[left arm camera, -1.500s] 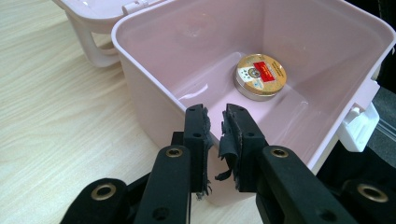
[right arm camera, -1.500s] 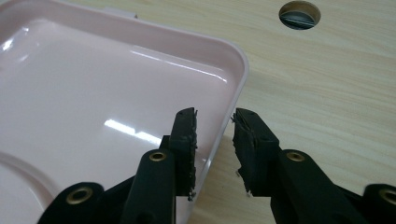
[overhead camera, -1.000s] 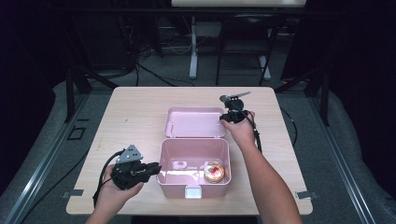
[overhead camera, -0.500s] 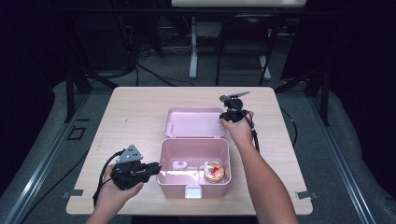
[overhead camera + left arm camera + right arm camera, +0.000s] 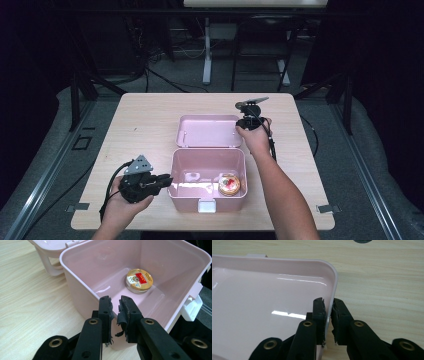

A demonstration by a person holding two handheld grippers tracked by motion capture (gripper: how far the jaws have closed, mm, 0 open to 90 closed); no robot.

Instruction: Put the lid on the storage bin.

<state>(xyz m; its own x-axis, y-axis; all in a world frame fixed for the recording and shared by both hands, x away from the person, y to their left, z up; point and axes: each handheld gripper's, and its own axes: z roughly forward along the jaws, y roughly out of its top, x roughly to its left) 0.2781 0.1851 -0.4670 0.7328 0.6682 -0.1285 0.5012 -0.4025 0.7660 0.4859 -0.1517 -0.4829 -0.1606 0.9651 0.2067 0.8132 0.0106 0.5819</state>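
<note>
An open pink box (image 5: 176, 172) stands near the table's front edge, with a round gold tin with a red label (image 5: 229, 184) on its floor at the right. Its lid (image 5: 207, 132) lies flat behind it. My left gripper (image 5: 169, 181) is shut on the box's left wall (image 5: 82, 282), and the tin (image 5: 139, 281) lies beyond its jaws. My right gripper (image 5: 241, 128) is at the lid's right edge. Its jaws (image 5: 328, 302) have just been closing and now pinch the lid's thin rim (image 5: 334, 277) between the pads.
A white latch (image 5: 205, 206) sticks out of the box's front wall. The wooden table (image 5: 135, 125) has bare room at left, back and right. A cable trails from each gripper. Dark floor, stands and cables surround the table.
</note>
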